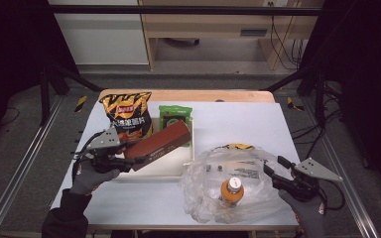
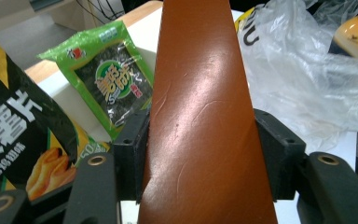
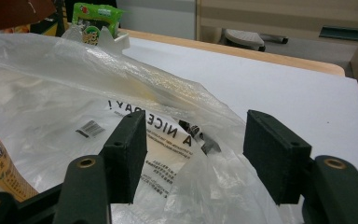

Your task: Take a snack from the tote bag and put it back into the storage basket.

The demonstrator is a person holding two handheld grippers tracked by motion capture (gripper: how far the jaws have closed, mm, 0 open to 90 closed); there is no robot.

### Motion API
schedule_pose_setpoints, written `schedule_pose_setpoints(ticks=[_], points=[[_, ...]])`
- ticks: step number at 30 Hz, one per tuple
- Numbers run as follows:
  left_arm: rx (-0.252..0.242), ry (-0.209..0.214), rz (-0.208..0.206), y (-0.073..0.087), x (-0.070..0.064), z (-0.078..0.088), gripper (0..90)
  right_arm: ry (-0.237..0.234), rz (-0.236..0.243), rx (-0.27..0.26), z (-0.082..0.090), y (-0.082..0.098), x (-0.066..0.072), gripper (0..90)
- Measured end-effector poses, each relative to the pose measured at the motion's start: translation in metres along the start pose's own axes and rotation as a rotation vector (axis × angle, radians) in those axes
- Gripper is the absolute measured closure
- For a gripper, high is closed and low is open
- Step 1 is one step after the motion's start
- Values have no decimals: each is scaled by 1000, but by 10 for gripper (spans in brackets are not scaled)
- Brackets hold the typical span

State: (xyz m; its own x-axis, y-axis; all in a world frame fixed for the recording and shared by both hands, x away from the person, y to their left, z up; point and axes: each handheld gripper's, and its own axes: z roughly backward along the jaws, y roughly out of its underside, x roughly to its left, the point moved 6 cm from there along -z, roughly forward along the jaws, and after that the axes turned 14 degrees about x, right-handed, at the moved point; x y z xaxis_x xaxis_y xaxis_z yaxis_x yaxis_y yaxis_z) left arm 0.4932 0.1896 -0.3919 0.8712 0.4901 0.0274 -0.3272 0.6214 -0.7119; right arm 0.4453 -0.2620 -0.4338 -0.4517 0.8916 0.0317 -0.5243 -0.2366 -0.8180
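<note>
**Brown box held over the tray, bag waiting at right**

The left gripper (image 1: pixel 138 159) clamps both pads on the long reddish-brown cardboard box (image 1: pixel 159 144), which lies tilted over the white shallow tray (image 1: pixel 173 167) beside the black-and-yellow crisp bag (image 1: pixel 127 115) and green seaweed packet (image 1: pixel 174 115). At near right, the right gripper (image 1: pixel 274 170) stands parted at the crumpled clear plastic bag (image 1: pixel 238 168), pads not pressing it. An orange drink bottle (image 1: pixel 231 191) lies inside.

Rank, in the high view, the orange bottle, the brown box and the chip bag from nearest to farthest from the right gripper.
From the right gripper:
1. Orange bottle, just to its left, inside the clear plastic bag.
2. Brown box, across the table's middle, clamped in the left gripper.
3. Chip bag, at the far left corner.
</note>
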Motion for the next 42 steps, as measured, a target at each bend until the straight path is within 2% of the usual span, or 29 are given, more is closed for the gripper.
schedule_pose_setpoints(ticks=[11, 22, 33, 42], points=[[31, 0, 20, 16, 6, -6, 430, -1, -1, 15, -4, 1, 2, 401], [79, 11, 40, 26, 8, -29, 430, -5, -5, 19, -6, 4, 0, 402], [130, 16, 41, 33, 8, -52, 430, -4, -10, 27, -8, 5, 0, 402], [158, 36, 67, 36, 14, -67, 430, -8, -5, 35, -11, 7, 1, 403]])
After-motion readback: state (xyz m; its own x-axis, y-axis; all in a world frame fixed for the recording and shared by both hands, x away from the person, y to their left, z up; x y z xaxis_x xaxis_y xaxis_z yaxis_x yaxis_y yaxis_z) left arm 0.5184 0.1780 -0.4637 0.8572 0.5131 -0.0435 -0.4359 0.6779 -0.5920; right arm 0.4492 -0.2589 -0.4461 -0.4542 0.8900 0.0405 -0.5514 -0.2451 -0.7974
